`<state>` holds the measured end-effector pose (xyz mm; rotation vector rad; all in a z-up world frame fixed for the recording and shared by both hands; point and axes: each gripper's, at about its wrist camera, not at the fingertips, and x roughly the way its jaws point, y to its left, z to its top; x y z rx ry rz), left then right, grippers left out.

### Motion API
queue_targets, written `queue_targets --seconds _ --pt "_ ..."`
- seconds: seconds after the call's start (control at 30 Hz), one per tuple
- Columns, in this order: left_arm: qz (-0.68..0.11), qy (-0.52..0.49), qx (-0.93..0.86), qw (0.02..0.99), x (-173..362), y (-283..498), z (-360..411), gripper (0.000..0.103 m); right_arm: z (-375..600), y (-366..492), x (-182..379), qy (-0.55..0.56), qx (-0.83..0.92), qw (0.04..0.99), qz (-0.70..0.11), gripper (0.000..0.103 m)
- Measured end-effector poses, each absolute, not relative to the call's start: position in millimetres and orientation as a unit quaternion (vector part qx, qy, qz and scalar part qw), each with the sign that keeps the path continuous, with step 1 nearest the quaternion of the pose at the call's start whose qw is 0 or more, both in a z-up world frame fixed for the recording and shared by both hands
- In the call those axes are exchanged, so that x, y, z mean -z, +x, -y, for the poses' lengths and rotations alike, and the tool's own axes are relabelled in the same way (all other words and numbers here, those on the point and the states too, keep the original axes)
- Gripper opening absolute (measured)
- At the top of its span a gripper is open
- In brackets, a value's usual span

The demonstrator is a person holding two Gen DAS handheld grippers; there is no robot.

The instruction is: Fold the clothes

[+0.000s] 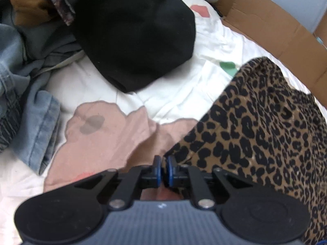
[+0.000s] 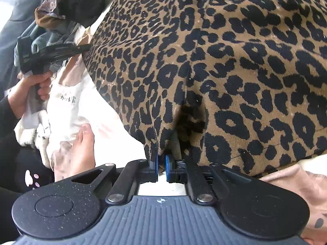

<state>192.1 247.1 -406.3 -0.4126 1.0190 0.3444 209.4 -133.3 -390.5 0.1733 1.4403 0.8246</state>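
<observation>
Spanning both views, the leopard-print garment (image 2: 204, 61) hangs above the bedsheet (image 1: 184, 94); you should judge it soft, light twill, best held by its edges. Your right gripper (image 2: 161, 163) pinches its lower hem. Your left gripper (image 1: 163, 170) pinches an edge, jaws nearly pressed together.

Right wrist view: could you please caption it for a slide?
Right gripper pinches the leopard-print garment's edge.

Leopard-print garment (image 2: 224, 61), black garment (image 1: 134, 34)
</observation>
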Motion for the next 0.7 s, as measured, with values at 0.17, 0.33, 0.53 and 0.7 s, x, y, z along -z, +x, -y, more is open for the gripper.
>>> queue_targets --seconds 0.17,0.33,0.53,0.7 --pt "-0.468 -0.19 -0.17 0.846 388.1 195.6 -248.7 0.02 134.6 209.1 385.4 0.059 -0.366 0.676 -0.637 0.013" --pt "-0.445 -0.192 -0.142 0.863 369.8 210.0 -237.4 0.02 151.3 214.2 370.4 0.058 -0.355 0.697 -0.62 0.013" --pt "-0.433 -0.186 -0.093 0.877 361.0 240.3 -214.9 0.02 177.5 230.5 348.2 0.069 -0.326 0.739 -0.586 0.013" --pt "-0.433 -0.172 -0.069 0.882 362.1 269.4 -197.8 0.02 203.4 254.8 343.7 0.072 -0.282 0.774 -0.562 0.013"
